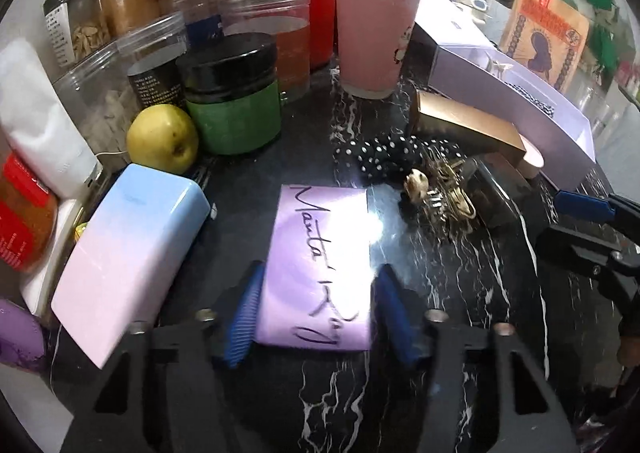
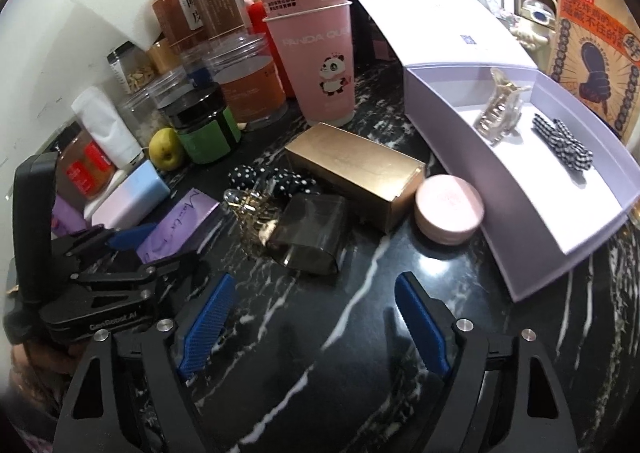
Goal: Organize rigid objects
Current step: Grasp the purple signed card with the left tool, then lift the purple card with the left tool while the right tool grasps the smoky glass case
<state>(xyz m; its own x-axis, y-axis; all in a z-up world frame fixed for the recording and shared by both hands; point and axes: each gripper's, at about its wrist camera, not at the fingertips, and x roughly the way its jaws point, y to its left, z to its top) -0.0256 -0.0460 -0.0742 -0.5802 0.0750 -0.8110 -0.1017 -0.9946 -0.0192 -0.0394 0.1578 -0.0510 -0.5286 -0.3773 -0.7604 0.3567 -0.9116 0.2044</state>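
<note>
In the left wrist view, the left gripper [image 1: 316, 313] is seen closed down around a small purple box [image 1: 320, 265] with handwriting on its top; both blue pads [image 1: 244, 317] are pressed to its sides, and the box is lying flat on the black marble worktop [image 1: 460, 293]. Just left of it a blue-and-pink pastel box [image 1: 132, 261] is seen, with a yellow apple [image 1: 162, 139] and a green jar [image 1: 236, 109] behind. A polka-dot hair bow [image 1: 384, 153] and a gold hair claw [image 1: 436, 193] are found beyond the purple box, and a pink paper cup [image 1: 372, 33] stands further back.

In the right wrist view, the right gripper [image 2: 314, 329] is held wide, with nothing between its pads, only bare worktop. Ahead of it a dark smoky block [image 2: 308, 237], a gold box [image 2: 356, 173] and a round pink compact [image 2: 448, 209] are laid close together. Toward the right edge an open lilac gift box [image 2: 520, 253] is seen, a pale hair claw [image 2: 500, 113] and a checked bow [image 2: 564, 145] lying inside. The left gripper [image 2: 132, 249] is seen at the left, clamped on the purple box [image 2: 180, 225].
</note>
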